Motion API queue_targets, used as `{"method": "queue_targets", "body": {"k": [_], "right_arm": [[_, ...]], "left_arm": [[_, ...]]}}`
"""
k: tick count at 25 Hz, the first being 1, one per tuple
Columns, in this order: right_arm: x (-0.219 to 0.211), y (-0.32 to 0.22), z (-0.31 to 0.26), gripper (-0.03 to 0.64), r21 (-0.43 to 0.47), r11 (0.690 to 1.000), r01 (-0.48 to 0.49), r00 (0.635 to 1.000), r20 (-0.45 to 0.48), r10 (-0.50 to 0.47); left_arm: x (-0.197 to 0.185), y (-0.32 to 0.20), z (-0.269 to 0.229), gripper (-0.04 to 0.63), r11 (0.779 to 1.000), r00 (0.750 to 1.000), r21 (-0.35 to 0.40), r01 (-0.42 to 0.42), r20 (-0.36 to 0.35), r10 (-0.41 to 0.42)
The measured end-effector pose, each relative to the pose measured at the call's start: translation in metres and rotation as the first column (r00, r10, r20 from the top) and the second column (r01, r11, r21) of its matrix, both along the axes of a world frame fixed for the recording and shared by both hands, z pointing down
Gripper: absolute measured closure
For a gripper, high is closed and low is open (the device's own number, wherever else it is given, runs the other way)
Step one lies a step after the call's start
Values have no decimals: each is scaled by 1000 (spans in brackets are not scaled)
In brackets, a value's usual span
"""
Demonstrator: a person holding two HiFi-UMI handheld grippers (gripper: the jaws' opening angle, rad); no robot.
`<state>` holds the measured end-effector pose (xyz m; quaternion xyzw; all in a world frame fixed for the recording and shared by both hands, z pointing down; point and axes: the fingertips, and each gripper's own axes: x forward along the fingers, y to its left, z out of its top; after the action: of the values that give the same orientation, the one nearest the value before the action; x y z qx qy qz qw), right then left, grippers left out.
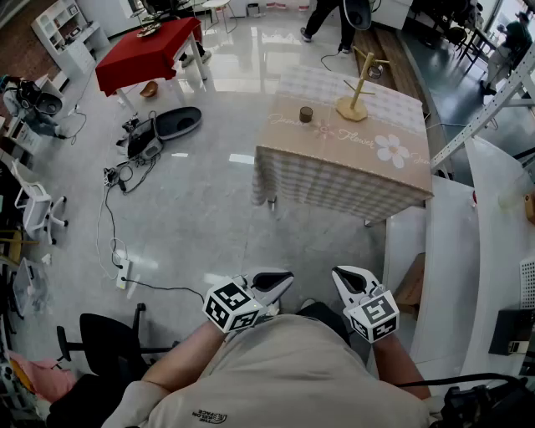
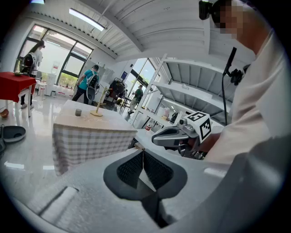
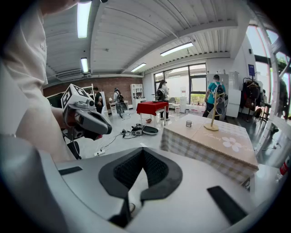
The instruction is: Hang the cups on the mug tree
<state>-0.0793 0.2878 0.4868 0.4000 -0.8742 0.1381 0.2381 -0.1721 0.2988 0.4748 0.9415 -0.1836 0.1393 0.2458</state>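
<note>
Closest in, against the person's beige shirt [image 1: 276, 368], both claws are held low at the waist. The left claw [image 1: 282, 279] is clenched, its ridged pads pressed tight together and empty. The right claw [image 1: 343, 274] is clenched the same way and is empty too. The two sit side by side, a little apart, with their tips pointing forward.

On the person's left stands a black office chair [image 1: 104, 343]. A cable [image 1: 117, 217] trails over the pale glossy floor [image 1: 209, 201] to a power strip [image 1: 124, 273].

Well ahead of the claws is the tabletop [image 1: 359, 146], under a checked cloth with a flower print. A small dark cup [image 1: 306, 114] stands upright on it towards the far left. The wooden mug tree [image 1: 358, 94] stands to the right of the cup, near it but not touching.

Farther back is a table with a red cloth [image 1: 146, 50], and a walking person's legs [image 1: 326, 17] show at the far end of the room.
</note>
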Motion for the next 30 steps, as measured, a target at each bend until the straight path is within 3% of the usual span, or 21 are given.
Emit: {"method": "queue_targets", "body": {"k": [5, 10, 17, 23, 26, 30], "right_arm": [[-23, -10, 4, 604, -3, 1000, -23, 1000, 5, 23], [-11, -30, 7, 604, -9, 999, -44, 999, -3, 44], [25, -98, 3, 603, -9, 1000, -27, 996, 89, 27], [79, -179, -8, 595, 29, 1000, 2, 993, 122, -5], [114, -211, -11, 508, 30, 1000, -3, 992, 122, -1], [159, -242, 0, 505, 10, 1000, -2, 993, 116, 1]], "left_arm": [[-25, -14, 13, 586, 999, 999, -6, -39, 21, 39], [-15, -39, 18, 586, 998, 998, -5, -56, 14, 56], [27, -100, 18, 586, 999, 998, -8, -47, 40, 47], [84, -182, 5, 586, 999, 997, 31, -12, 83, 10], [112, -220, 2, 584, 999, 995, 35, 13, 97, -16], [145, -265, 5, 566, 998, 991, 48, 50, 123, -56]]}}
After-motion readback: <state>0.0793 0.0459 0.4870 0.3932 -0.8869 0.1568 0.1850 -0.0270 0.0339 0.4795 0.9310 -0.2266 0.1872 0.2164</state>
